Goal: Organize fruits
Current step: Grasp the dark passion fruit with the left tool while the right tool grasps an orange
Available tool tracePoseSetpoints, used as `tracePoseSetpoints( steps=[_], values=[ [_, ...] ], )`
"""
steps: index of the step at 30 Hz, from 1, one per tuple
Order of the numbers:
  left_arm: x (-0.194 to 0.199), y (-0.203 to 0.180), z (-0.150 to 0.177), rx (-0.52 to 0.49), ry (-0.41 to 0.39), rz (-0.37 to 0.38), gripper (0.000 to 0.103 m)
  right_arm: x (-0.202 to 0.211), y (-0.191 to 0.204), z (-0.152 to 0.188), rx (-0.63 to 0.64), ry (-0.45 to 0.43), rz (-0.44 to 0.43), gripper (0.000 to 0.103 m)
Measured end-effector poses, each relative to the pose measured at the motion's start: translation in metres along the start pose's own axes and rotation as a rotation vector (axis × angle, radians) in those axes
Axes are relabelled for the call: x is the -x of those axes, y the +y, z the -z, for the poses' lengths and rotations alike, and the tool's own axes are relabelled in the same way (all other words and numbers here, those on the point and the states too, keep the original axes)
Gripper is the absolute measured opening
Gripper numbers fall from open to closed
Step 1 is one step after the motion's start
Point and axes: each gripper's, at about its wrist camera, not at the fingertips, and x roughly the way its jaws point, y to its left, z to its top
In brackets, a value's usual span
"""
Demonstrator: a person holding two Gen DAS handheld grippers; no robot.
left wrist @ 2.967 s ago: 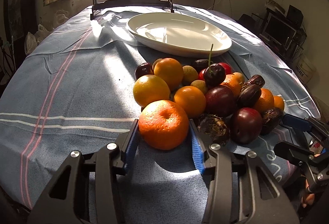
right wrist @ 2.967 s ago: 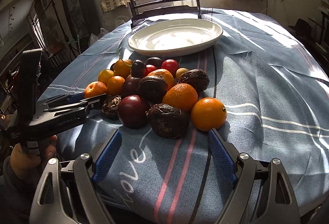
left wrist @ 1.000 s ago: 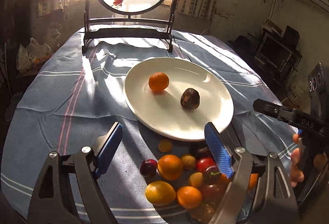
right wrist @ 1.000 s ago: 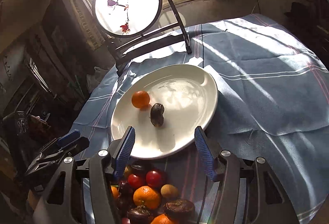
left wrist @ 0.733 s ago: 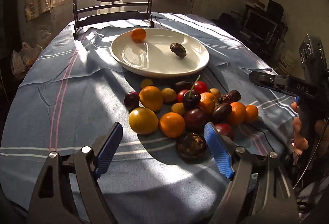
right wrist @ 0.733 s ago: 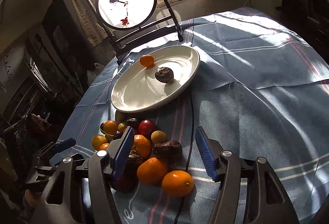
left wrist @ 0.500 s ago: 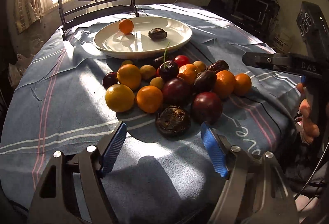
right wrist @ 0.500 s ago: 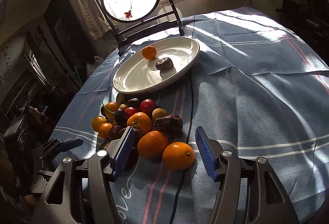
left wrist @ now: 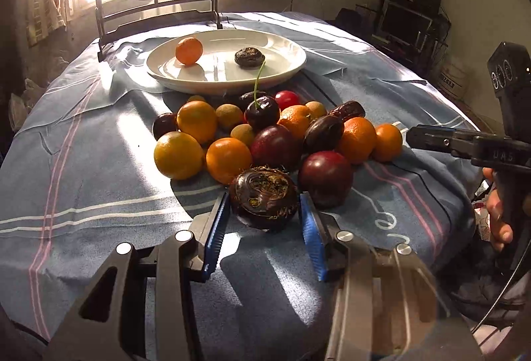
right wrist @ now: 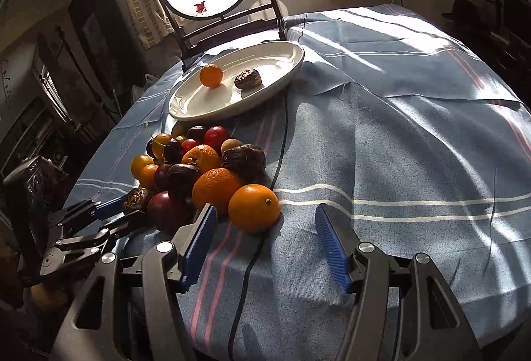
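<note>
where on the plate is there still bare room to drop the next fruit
The plate's near-left half, this side of the orange, is bare, as is the far right by the rim beyond the dark wrinkled fruit. The fruit pile crowds the cloth just before it.

The left gripper (left wrist: 264, 230) sits low at the near edge of a fruit pile (left wrist: 275, 138) on a blue striped tablecloth (left wrist: 83, 135). Its blue pads (left wrist: 215, 233) bracket a dark wrinkled fruit (left wrist: 264, 198), touching or nearly so. Behind the pile, a white plate (left wrist: 282, 62) holds a small orange (left wrist: 189, 50) and another dark fruit (left wrist: 249, 56), well apart. The right gripper (left wrist: 464, 145) reaches in from the right.
</note>
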Motion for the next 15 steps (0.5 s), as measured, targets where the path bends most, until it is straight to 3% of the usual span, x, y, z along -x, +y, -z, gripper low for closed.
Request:
tracePoseSetpoints(
  steps=[5,7,12,15],
  values=[
    [0.014,0.011,0.002,0.039,-0.027,-0.012,0.042,-0.012,0.02,0.0,0.1,-0.012,0.073,0.061],
    [0.017,0.016,0.004,0.059,-0.031,-0.013,0.042,-0.02,0.024,-0.002,0.118,0.0,0.088,0.053],
    [0.017,0.021,0.007,0.08,-0.022,-0.016,0.042,-0.026,0.033,-0.002,0.165,-0.006,0.082,0.039],
    [0.017,0.023,0.008,0.087,-0.021,-0.015,0.042,-0.022,0.029,0.001,0.156,0.003,0.062,0.039]
  ],
)
